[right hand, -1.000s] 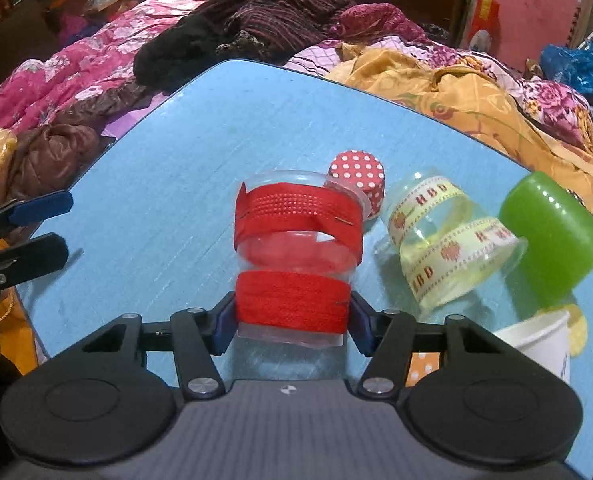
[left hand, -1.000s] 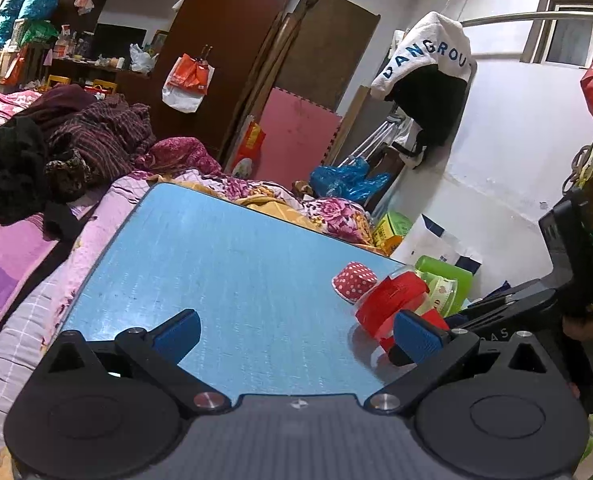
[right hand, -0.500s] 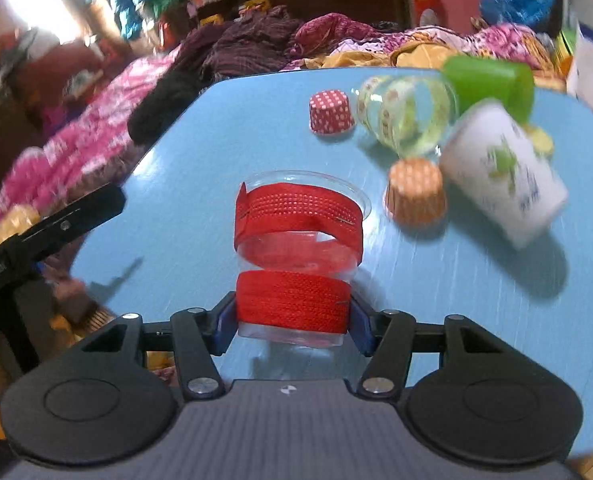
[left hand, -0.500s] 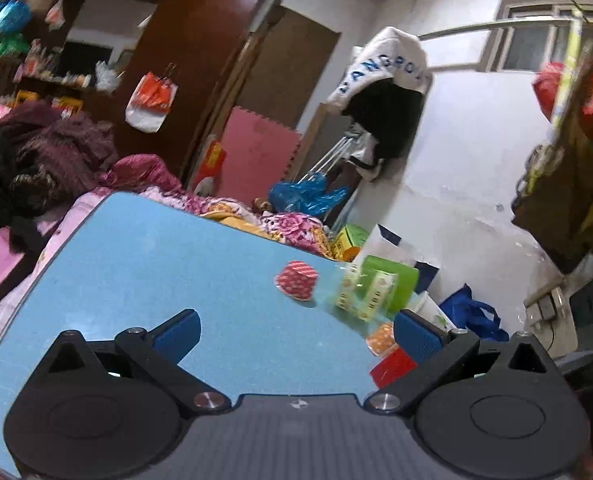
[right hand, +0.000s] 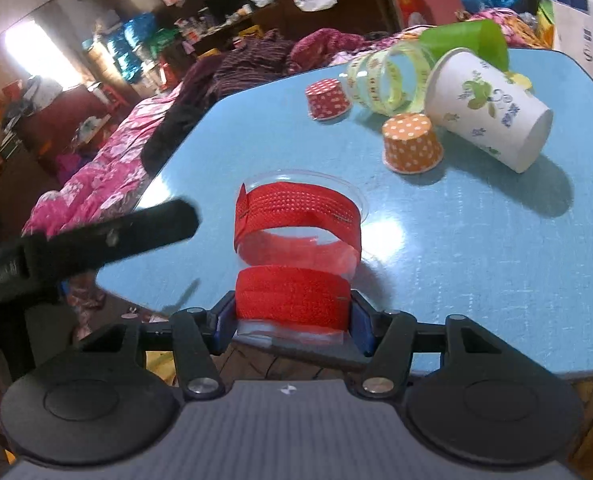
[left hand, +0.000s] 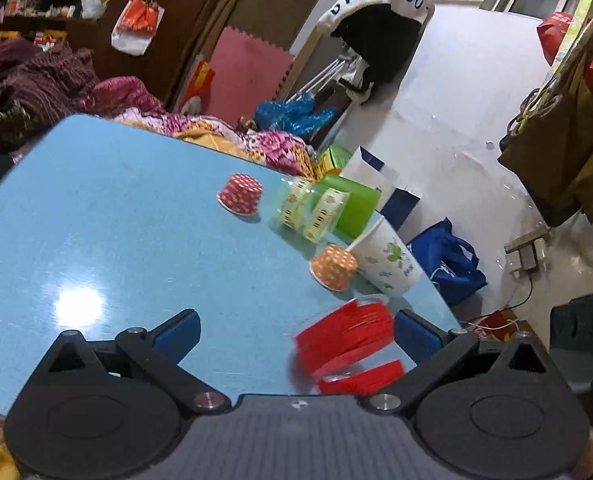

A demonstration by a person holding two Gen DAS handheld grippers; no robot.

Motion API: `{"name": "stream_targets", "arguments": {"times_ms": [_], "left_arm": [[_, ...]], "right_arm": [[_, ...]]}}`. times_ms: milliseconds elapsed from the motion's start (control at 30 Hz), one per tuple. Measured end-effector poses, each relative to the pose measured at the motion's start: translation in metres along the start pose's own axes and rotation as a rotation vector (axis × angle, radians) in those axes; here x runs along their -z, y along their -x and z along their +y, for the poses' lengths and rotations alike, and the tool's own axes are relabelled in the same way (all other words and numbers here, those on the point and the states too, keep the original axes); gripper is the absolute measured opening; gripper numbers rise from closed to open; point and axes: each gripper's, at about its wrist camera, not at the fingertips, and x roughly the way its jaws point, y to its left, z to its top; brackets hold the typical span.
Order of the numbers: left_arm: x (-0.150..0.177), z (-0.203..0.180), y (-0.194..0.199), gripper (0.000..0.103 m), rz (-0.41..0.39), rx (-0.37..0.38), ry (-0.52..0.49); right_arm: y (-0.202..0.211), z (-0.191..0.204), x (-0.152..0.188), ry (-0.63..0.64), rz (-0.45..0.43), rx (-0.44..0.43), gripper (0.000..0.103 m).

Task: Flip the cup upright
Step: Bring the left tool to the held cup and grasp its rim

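Left wrist view first: the left gripper (left hand: 296, 334) is spread wide with nothing between its blue pads, just parked low over the near part of the blue table (left hand: 116, 240). The red cup (left hand: 346, 340) shows up blurry at lower right, close to the right-hand pad but not gripped by this one. Further back there's a cluster: a red dotted cup (left hand: 240, 199) upside down, a clear cup with yellow ribbon (left hand: 310, 210) on its side, a green cup (left hand: 354, 204) behind it, an orange dotted cup (left hand: 333, 267) upside down, and a white paper cup (left hand: 384, 262) tipped over.

Right wrist view: the right gripper (right hand: 292, 316) is clamped on the base end of the red cup (right hand: 296, 240), clear plastic with two red bands. The rim points away from the camera and the cup looks held off the near table edge rather than resting on it, though I can't be fully sure of that.

So I'd say we're mid-flip: cup grabbed, not yet set down. Next move looks like rotating the wrist so the rim faces up, then lowering the base onto the bare table in front. The dark bar of the left gripper (right hand: 96, 236) pokes in from the left quite near the cup, so that's the thing to avoid bumping. The orange cup (right hand: 412, 144) and paper cup (right hand: 488, 108) sit well apart to the right.
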Motion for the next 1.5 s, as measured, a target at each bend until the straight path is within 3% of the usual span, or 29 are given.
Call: {"name": "stream_targets", "arguments": {"times_ms": [233,400,867,1133,1267,1500], "left_arm": [[0.004,-0.020,-0.019,0.102,0.094,-0.001,-0.021],[0.000,-0.018,-0.037,0.098,0.160,0.005,0.027],[0.000,-0.036,-0.040,0.096,0.192,0.045,0.064],[-0.005,-0.037,-0.051,0.094,0.213,-0.005,0.044],[-0.009,-0.037,-0.059,0.086,0.233,-0.042,0.025],[-0.011,-0.042,-0.063,0.080,0.240,-0.083,-0.024]], "right_arm": [[-0.003,-0.002,0.005,0.032,-0.048,-0.001,0.069],[0.003,-0.008,0.017,0.072,-0.076,-0.021,0.074],[0.020,-0.008,0.032,0.147,-0.137,-0.036,0.076],[0.017,-0.001,0.035,0.180,-0.137,-0.053,0.076],[0.016,-0.002,0.036,0.182,-0.128,-0.059,0.076],[0.017,-0.005,0.038,0.185,-0.120,-0.065,0.076]]}}
